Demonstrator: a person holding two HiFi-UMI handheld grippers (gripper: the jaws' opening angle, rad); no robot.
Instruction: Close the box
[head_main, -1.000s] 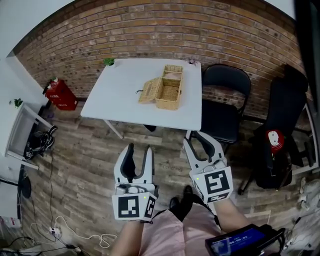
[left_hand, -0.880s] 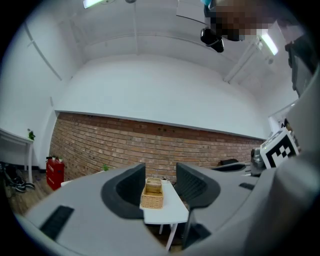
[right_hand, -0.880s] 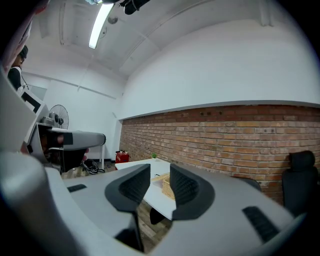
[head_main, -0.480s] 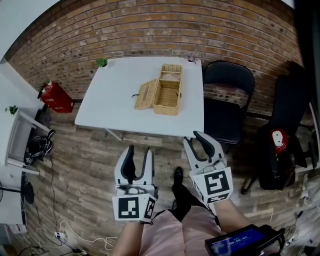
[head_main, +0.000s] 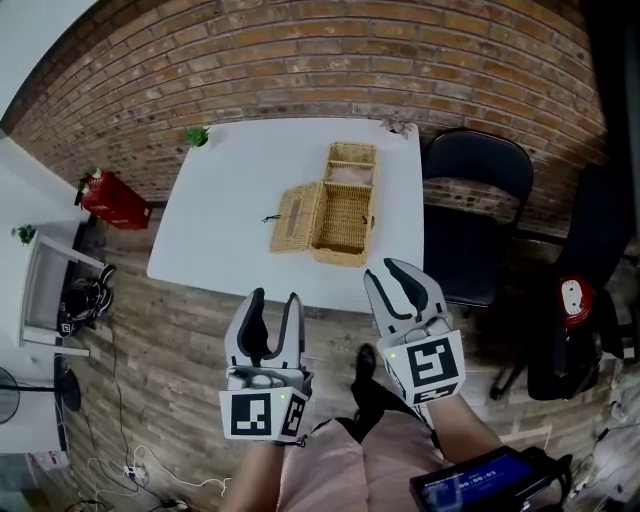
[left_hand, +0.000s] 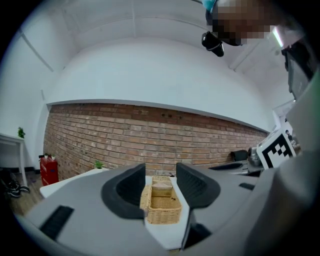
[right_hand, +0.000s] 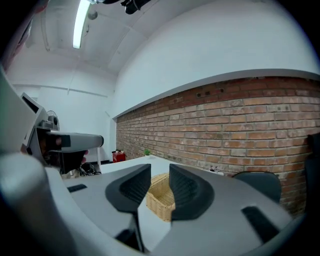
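Brick wall across the back, and in front of it stands the white table, with a black chair just beside its right edge. On the table, towards the right half, sits the wicker box, and it's open: one lid lies folded out flat to its left side. Down at the near edge of the table we have both tools, well short of the box and touching nothing. The left gripper points at the box with its jaws spread wide and only air between them. The right gripper has its jaws parted too; they've just been easing inward a touch, and nothing sits between them. Off to the left, a red fire extinguisher lies on the wooden floor, and a tiny green plant perches on the table's far left corner.
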